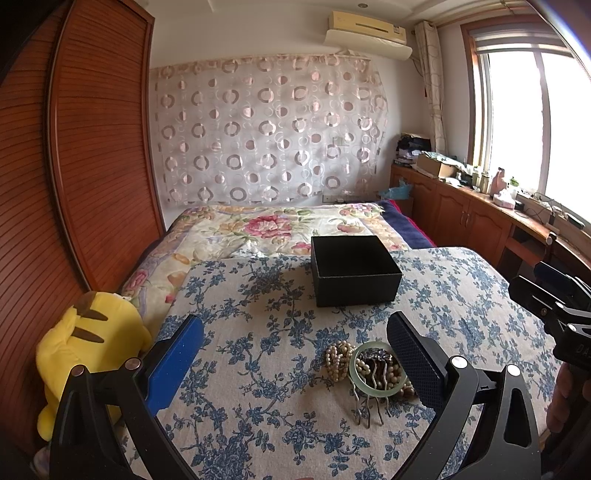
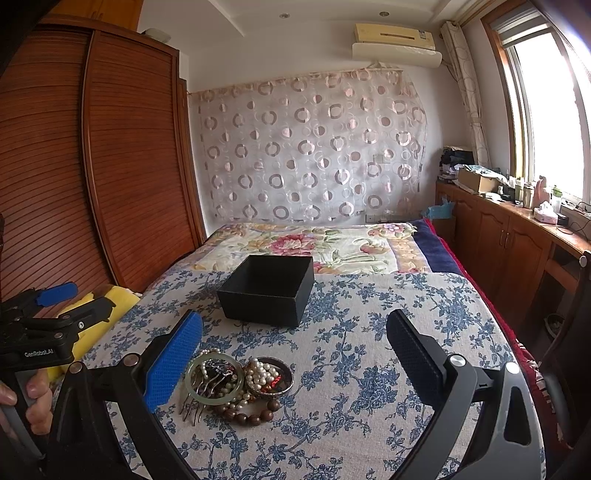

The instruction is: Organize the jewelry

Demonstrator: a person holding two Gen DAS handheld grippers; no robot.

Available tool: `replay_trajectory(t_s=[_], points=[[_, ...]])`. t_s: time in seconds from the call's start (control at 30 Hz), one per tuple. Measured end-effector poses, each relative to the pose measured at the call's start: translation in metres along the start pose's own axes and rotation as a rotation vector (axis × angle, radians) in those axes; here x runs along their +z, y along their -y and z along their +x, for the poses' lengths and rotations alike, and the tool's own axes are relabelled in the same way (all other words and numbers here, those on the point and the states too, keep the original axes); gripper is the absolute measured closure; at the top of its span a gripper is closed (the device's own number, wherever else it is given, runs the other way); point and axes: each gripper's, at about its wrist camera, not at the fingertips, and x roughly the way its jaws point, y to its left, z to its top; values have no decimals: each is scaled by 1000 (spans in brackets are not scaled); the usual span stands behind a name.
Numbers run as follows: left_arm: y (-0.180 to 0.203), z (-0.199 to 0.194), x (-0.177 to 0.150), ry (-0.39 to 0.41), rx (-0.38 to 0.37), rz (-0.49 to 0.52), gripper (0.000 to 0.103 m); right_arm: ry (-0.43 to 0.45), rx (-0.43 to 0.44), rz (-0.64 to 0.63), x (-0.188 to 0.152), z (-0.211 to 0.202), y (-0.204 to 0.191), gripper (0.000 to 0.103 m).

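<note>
Both your grippers are spread wide with nothing in them: the left gripper (image 1: pixel 295 350) and the right gripper (image 2: pixel 295 347) hover near the jewelry pile (image 2: pixel 236 384) on the blue-flowered cloth (image 2: pixel 369 369). The black box (image 2: pixel 267 290) sits open just beyond the pile. "GenRobot.AI" is printed on the left one's body in the right view.

Yellow plush toy (image 1: pixel 88 354) beside a slatted wooden wardrobe (image 1: pixel 74 147). Circle-patterned curtain (image 1: pixel 266 129) behind; air conditioner (image 1: pixel 369 33) above, bright window (image 1: pixel 535 122) at right.
</note>
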Motion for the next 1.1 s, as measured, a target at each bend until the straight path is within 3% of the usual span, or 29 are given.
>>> replay_trajectory(t_s=[1.1], points=[[-1,0,0,2,2,1,7,2,1,0,6,-4,-2,3]])
